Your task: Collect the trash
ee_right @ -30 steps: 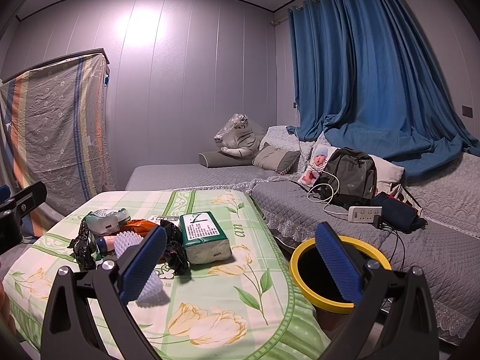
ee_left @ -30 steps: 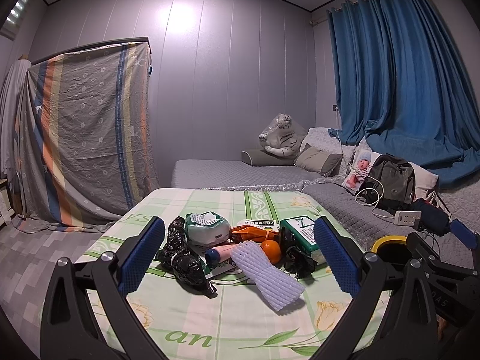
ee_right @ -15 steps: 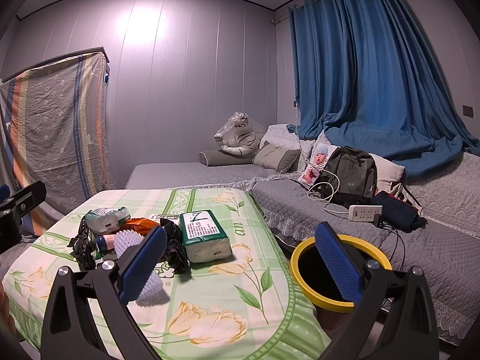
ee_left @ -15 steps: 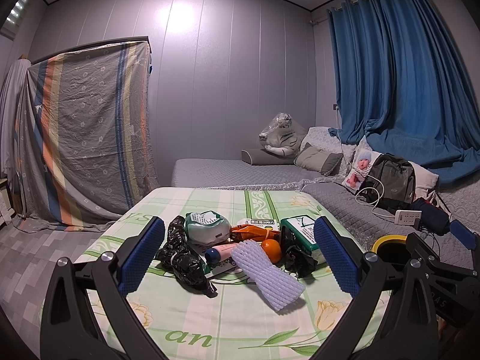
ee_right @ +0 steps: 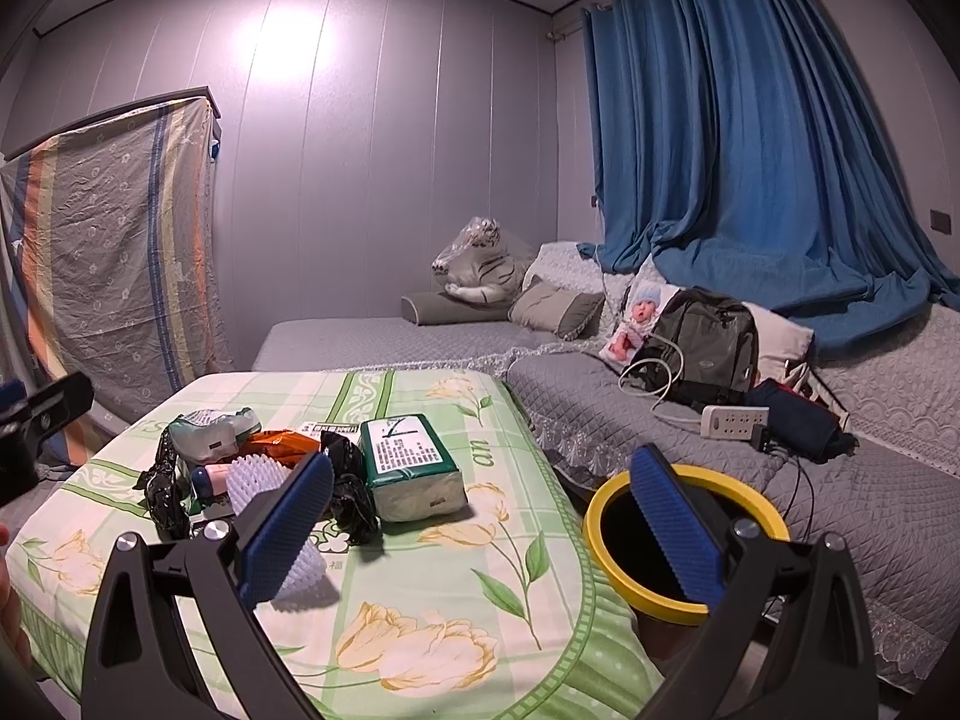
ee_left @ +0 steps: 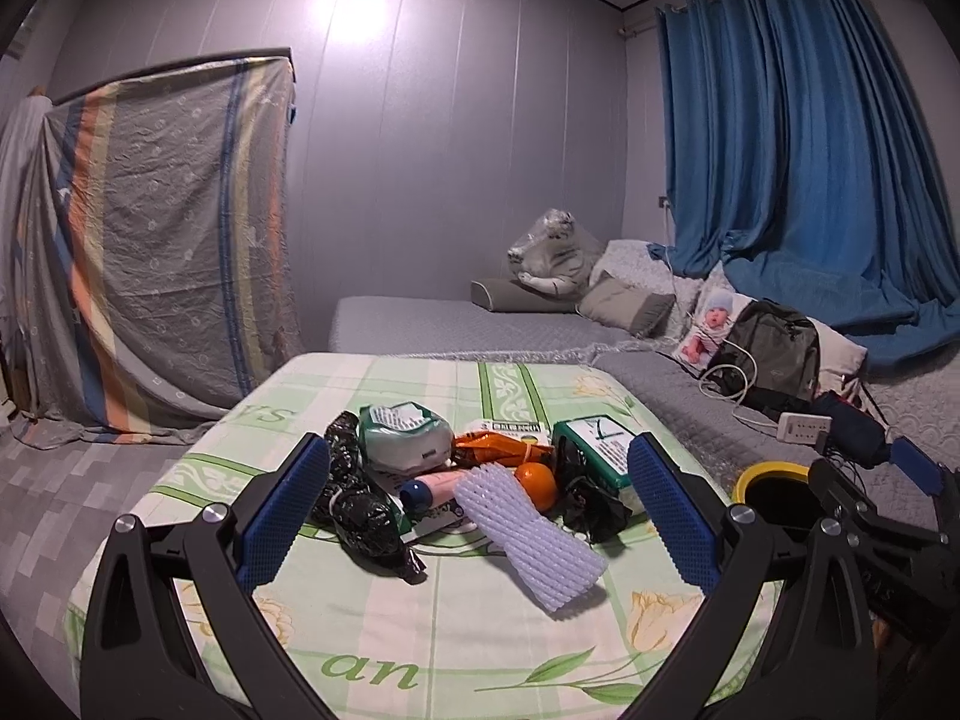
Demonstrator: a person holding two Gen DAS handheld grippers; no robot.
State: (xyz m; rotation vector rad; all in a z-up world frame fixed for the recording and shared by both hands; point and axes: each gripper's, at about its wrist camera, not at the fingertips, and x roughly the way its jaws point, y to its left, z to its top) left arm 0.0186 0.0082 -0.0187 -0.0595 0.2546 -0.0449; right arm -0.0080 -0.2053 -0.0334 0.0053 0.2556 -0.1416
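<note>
Striped sheet point(ee_left: 168, 240) hangs at left, grey bed point(ee_left: 456, 324) along the back wall, blue curtain point(ee_right: 750, 138) at right. Green floral table point(ee_left: 420, 630) carries the trash pile point(ee_left: 456, 480): black bags, foam sleeve point(ee_left: 528, 540), orange, tissue pack point(ee_right: 411, 462). Yellow-rimmed bin point(ee_right: 606, 516) stands just beside the table's right edge. Left gripper point(ee_left: 474, 516) is level facing the pile, jaws wide, empty. Right gripper point(ee_right: 480, 528) spans table edge and bin, wide, empty.
</note>
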